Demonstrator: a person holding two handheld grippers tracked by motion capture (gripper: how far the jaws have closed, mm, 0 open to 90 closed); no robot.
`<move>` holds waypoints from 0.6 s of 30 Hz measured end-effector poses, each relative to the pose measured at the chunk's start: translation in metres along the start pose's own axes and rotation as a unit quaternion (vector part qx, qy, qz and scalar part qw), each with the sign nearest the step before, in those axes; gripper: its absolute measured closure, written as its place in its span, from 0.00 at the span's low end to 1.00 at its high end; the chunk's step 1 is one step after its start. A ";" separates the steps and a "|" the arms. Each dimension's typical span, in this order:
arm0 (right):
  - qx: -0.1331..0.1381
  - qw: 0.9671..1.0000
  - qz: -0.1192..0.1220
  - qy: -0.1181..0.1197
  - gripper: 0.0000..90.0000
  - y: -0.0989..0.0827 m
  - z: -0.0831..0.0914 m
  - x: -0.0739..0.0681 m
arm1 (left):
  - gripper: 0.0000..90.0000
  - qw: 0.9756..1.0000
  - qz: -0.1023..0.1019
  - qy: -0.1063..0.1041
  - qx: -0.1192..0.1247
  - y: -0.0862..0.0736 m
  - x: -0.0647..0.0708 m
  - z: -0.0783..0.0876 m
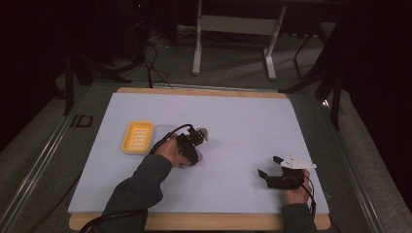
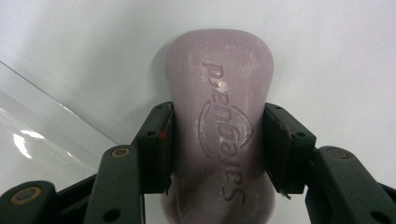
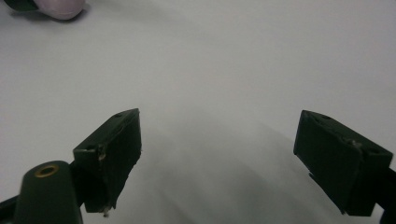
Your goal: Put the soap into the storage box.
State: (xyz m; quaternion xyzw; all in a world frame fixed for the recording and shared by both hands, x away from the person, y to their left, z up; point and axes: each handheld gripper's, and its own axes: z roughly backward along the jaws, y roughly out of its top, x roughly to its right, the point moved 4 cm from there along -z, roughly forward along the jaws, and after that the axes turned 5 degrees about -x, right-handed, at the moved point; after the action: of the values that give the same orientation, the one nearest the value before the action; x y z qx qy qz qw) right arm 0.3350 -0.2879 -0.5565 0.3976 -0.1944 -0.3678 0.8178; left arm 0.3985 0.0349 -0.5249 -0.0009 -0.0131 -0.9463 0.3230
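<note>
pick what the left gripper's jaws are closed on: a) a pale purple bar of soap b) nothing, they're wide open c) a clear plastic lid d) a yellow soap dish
a: in the left gripper view the left gripper has its jaws pressed against both sides of the pale purple bar of soap, which lies on the white table.

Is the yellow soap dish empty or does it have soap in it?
Empty. The yellow soap dish shows only its bare ribs; the soap bar lies outside it on the table, clamped by the left tool.
</note>
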 end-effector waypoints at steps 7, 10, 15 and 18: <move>0.000 1.000 0.001 0.000 0.16 0.000 0.000 0.000 | 0.55 1.000 0.000 -0.006 0.008 0.000 0.000 0.004; 0.000 1.000 0.001 0.000 0.16 0.000 0.000 0.000 | 0.55 1.000 0.000 -0.005 0.008 0.000 0.000 0.006; 0.000 1.000 0.002 0.000 0.16 0.000 0.000 0.000 | 0.55 1.000 0.004 -0.004 0.015 0.000 -0.002 0.013; 0.000 1.000 0.002 0.000 0.16 0.000 0.000 0.000 | 0.55 1.000 0.008 -0.004 0.020 -0.001 -0.004 0.016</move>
State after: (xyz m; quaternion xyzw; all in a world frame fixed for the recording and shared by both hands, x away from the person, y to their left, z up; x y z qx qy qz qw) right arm 0.3352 -0.2877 -0.5566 0.3973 -0.1948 -0.3664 0.8185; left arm 0.4014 0.0385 -0.5091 0.0022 -0.0335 -0.9431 0.3308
